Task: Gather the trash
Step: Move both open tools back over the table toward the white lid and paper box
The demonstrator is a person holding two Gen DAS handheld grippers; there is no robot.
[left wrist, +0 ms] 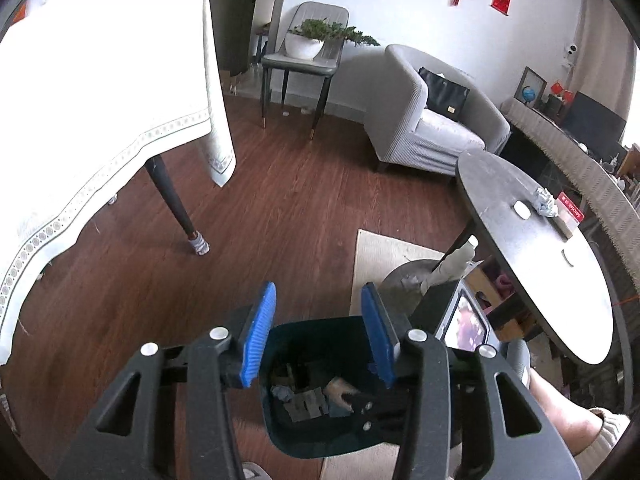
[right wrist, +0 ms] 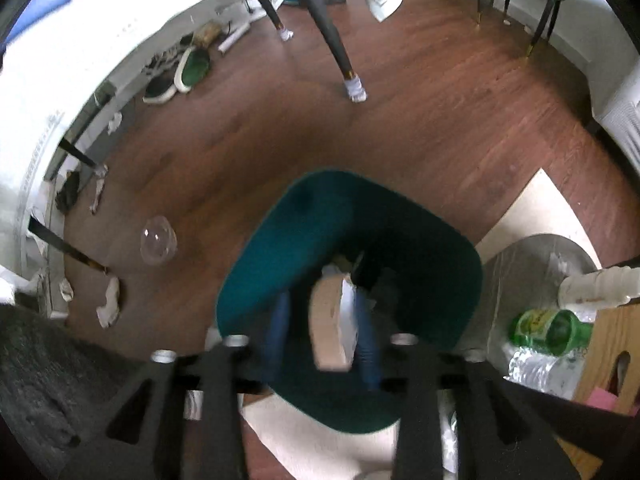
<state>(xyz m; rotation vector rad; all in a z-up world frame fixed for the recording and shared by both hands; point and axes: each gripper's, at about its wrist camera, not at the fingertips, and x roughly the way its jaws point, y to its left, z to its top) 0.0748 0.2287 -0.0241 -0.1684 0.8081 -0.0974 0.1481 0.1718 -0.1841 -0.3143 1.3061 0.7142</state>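
Brown plank floor (right wrist: 420, 120) runs under everything, and the teal bin (right wrist: 280, 240) stands where the boards meet a pale rug (left wrist: 384, 256), with scraps of paper and card already lying at its bottom.

Over its mouth hang the right tongs (right wrist: 320, 332), pointing steeply down, with a tan cardboard piece (right wrist: 332, 320) between the blue fingers. That view is smeared by motion, so I cannot tell for sure whether the pads are pressing on the card or have let it go; it looks loose to me, leaning against the right-hand finger rather than pinched.

The left tongs (left wrist: 318, 336) stand apart with nothing between them, above the near edge of the bin.

Risks, as I judge them:
- If the card is freed off centre it may strike the rim and tip out onto the rug or floor.
- If it sticks to one pad it may be carried back out of the bin.
- The two tools are close over one small opening, and a knock could tip the bin.

More rubbish waits: crumpled paper (right wrist: 108, 304) and a clear plastic dome (right wrist: 158, 240) on the floor, and a crumpled foil wad (left wrist: 544, 200) on the dark oval desk (left wrist: 500, 184).
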